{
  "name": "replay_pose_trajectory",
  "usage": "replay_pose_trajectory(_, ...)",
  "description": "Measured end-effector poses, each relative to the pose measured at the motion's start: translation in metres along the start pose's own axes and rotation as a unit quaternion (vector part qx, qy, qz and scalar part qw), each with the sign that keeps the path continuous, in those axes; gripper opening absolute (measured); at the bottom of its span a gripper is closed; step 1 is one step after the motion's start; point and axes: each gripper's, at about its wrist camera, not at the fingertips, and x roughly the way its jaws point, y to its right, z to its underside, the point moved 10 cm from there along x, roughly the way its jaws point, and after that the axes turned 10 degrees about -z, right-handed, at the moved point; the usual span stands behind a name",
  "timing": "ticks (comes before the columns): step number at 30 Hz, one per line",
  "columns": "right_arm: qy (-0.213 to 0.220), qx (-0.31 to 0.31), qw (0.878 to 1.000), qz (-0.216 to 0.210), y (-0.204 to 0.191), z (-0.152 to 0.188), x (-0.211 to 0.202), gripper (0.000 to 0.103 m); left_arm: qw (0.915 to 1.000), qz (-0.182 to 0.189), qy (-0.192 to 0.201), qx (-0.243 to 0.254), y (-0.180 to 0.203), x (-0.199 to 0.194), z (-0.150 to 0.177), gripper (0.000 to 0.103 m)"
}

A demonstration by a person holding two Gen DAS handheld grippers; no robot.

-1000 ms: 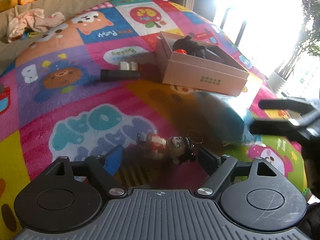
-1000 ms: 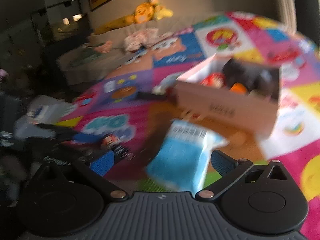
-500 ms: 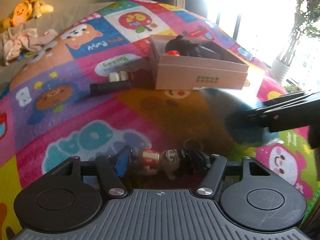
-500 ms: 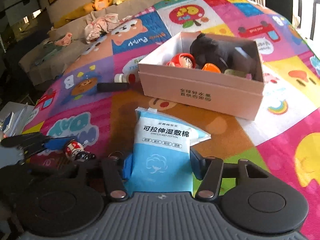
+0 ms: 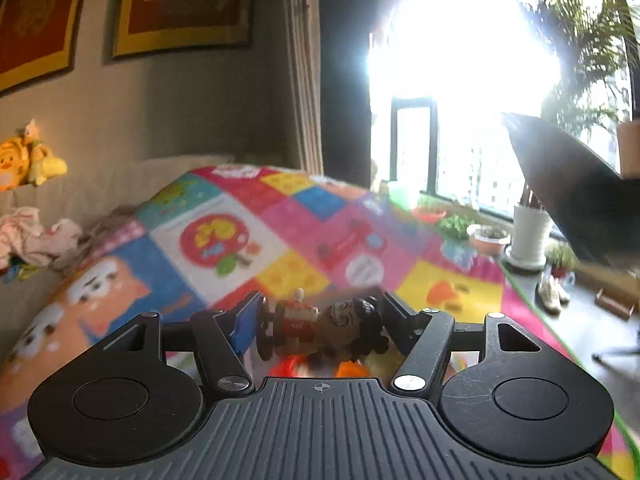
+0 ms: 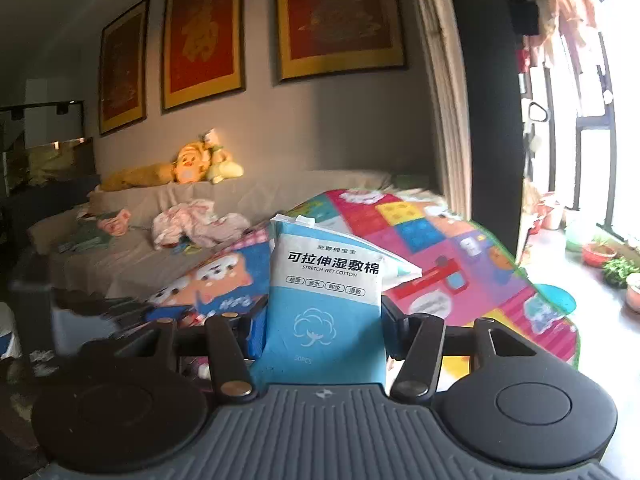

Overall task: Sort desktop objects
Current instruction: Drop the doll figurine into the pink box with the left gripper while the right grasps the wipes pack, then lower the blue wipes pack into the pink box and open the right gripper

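1. Both tongs are lifted above the colourful play mat (image 6: 436, 240), and each one carries a thing.
2. Left gripper (image 5: 320, 322): a small figurine keychain (image 5: 320, 326) lies sideways between its two fingers. The jaws are opening a little at this moment, yet the blue pad (image 5: 246, 322) on one side and the black finger on the other side touch the toy, so it is grasped.
3. This figurine has a red and white body and a dark-haired head. The head points to the right of the picture.
4. Under the figurine something red and orange is seen, blurred; I cannot tell what it is.
5. Right gripper (image 6: 322, 320): its fingers are clenched on a blue and white pack of wet cotton pads (image 6: 322, 296). The pack stands upright between them, with the printed side to the camera.
6. One top corner of the pack sticks out to the right, over the mat.
7. Behind the mat a sofa (image 6: 280, 192) with a beige cover stands along the wall.
8. On the sofa back lies a yellow plush toy (image 6: 196, 164), and on the seat a heap of pink cloth (image 6: 196, 226).
9. Framed red pictures (image 6: 340, 16) hang on the wall above.
10. In the left wrist view, potted plants (image 5: 490, 238) stand on the floor by the bright window (image 5: 464, 92), to the right of the mat.
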Motion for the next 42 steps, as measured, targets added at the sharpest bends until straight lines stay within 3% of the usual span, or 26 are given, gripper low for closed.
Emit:
replay_pose_trajectory(1,-0.001,0.002,1.0,0.005,0.005,-0.001,0.003,0.054,1.0,0.002,-0.008,-0.001,0.003,0.013,0.0,0.087)
replay_pose_trajectory(4,-0.013,0.004,1.0,0.02,0.019,0.004,0.014,0.054,0.9991,0.0,-0.035,-0.026,-0.003,0.028,0.012,0.094)
replay_pose_trajectory(10,-0.061,-0.01,0.997,0.042,0.045,0.029,0.047,0.054,0.9932,-0.029,-0.1,-0.052,-0.042,0.013,0.09,0.096)
replay_pose_trajectory(15,-0.112,-0.055,0.992,0.024,0.041,0.043,0.104,0.054,0.9879,-0.034,-0.131,-0.075,-0.061,-0.008,0.138,0.097)
replay_pose_trajectory(19,-0.183,-0.061,0.981,0.017,0.037,0.062,0.161,0.054,0.9854,-0.04,-0.135,-0.096,-0.073,-0.016,0.157,0.097)
replay_pose_trajectory(24,-0.278,-0.069,0.955,0.078,0.045,0.096,0.223,0.054,0.9804,-0.016,-0.141,-0.137,-0.079,-0.017,0.171,0.098)
replay_pose_trajectory(26,-0.296,-0.072,0.95,0.075,0.042,0.106,0.24,0.053,0.98,-0.008,-0.133,-0.148,-0.08,-0.019,0.167,0.1)
replay_pose_trajectory(31,-0.271,-0.073,0.96,0.022,0.022,0.11,0.271,0.055,0.9789,-0.001,-0.133,-0.155,-0.079,-0.019,0.169,0.1)
replay_pose_trajectory(34,-0.274,-0.072,0.959,0.028,0.021,0.113,0.275,0.055,0.9789,-0.001,-0.13,-0.157,-0.08,-0.019,0.168,0.1)
replay_pose_trajectory(39,-0.3,-0.047,0.952,0.039,0.043,0.125,0.244,0.057,0.9776,0.005,-0.133,-0.163,-0.08,-0.017,0.169,0.101)
replay_pose_trajectory(40,-0.296,-0.041,0.954,0.036,0.046,0.125,0.238,0.061,0.9772,0.004,-0.136,-0.163,-0.08,-0.017,0.169,0.101)
replay_pose_trajectory(41,-0.288,-0.033,0.957,0.028,0.047,0.123,0.233,0.075,0.977,0.002,-0.136,-0.164,-0.081,-0.017,0.17,0.101)
replay_pose_trajectory(42,-0.277,-0.028,0.96,0.031,0.05,0.12,0.228,0.083,0.977,0.0,-0.136,-0.164,-0.082,-0.017,0.17,0.101)
